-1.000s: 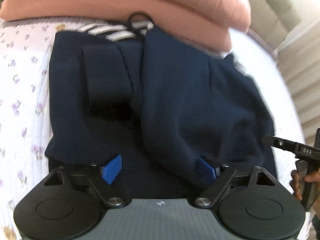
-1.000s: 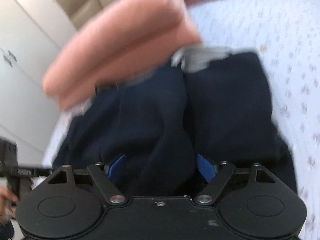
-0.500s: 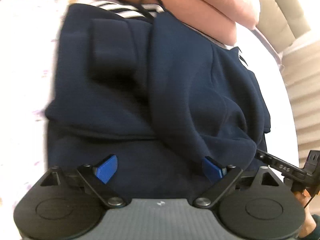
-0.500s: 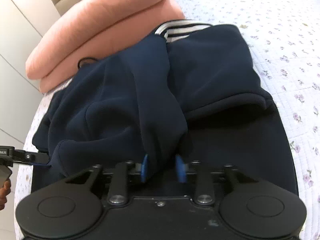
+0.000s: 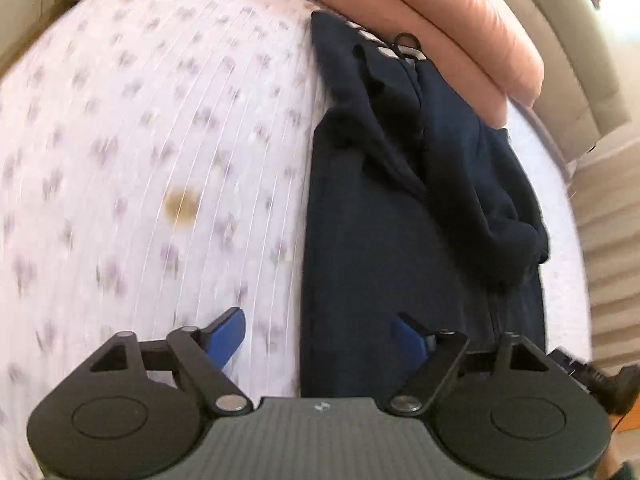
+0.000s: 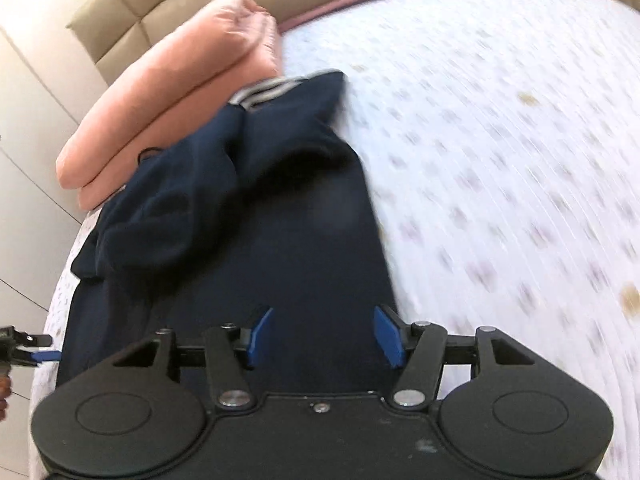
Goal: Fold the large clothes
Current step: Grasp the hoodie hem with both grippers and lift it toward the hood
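I see a navy garment (image 5: pixel 360 248) lying folded into a long strip on a white quilt (image 5: pixel 140 140) printed with small purple flowers. Its far end, with a striped waistband (image 6: pixel 264 92), touches a folded peach blanket (image 6: pixel 168 96) at the far edge of the bed, in front of a beige padded headboard (image 6: pixel 160 4).

From the left wrist view, my left gripper (image 5: pixel 320 334) hangs over the garment's left edge: one blue pad is over the quilt, the other over the navy cloth. Its jaws are apart and closing, pressing on nothing.

From the right wrist view, my right gripper (image 6: pixel 324 336) hovers above the near end of the garment, near its right edge. Its jaws are apart and opening, and neither pad grips the cloth below.
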`<control>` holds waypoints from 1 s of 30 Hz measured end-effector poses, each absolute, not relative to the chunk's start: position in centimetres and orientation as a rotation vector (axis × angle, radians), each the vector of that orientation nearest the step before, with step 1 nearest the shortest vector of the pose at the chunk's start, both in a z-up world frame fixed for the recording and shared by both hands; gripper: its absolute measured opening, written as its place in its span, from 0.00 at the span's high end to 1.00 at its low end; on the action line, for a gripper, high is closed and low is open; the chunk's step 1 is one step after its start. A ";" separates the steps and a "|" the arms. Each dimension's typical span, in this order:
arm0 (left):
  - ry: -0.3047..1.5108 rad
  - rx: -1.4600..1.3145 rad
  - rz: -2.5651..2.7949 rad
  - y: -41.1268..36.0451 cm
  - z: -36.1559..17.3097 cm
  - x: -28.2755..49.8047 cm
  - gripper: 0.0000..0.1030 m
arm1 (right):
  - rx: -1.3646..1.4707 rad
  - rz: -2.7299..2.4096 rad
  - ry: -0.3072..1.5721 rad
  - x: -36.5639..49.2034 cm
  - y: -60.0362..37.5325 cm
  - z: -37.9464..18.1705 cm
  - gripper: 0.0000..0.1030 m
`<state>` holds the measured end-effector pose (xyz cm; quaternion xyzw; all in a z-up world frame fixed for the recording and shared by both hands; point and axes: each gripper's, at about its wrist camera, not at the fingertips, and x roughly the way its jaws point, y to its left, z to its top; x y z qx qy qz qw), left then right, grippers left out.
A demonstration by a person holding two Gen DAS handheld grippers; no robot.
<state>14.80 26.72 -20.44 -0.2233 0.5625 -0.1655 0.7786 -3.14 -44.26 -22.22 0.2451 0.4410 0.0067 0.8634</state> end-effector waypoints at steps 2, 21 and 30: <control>1.177 -0.481 -0.384 26.9 -20.4 13.4 0.21 | 0.551 0.006 0.933 -5.3 -44.8 -22.6 0.34; 1.323 -0.592 -0.602 24.8 -22.4 1.4 0.22 | 0.836 0.107 1.040 -17.5 -45.5 -25.4 0.34; 1.397 -0.601 -0.691 24.6 -23.3 -1.7 0.22 | 0.897 0.225 1.073 -17.9 -44.6 -25.7 0.37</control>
